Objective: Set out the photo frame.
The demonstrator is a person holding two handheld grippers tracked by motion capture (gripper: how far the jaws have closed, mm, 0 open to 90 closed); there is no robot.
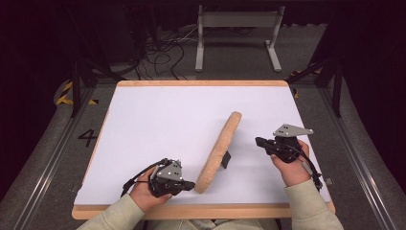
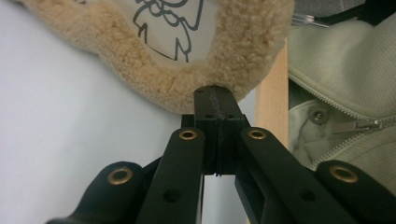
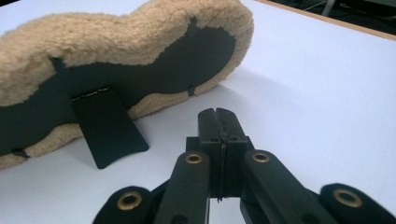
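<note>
Here the fleece-edged picture frame (image 1: 220, 149) stands on its back prop (image 3: 106, 128); left hand-held gripper (image 1: 187, 184), jaws closed, seemingly steadies its near end, right hand-held gripper (image 1: 259, 141) closed, empty.

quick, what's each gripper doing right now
Left gripper: closed, empty, jaw tips touching the fuzzy picture frame's near end.
Right gripper: closed, empty, on the table behind the frame, apart from its black stand.

Left tongs (image 1: 187, 184) and right tongs (image 1: 259, 142) both closed, pointing inward.
</note>
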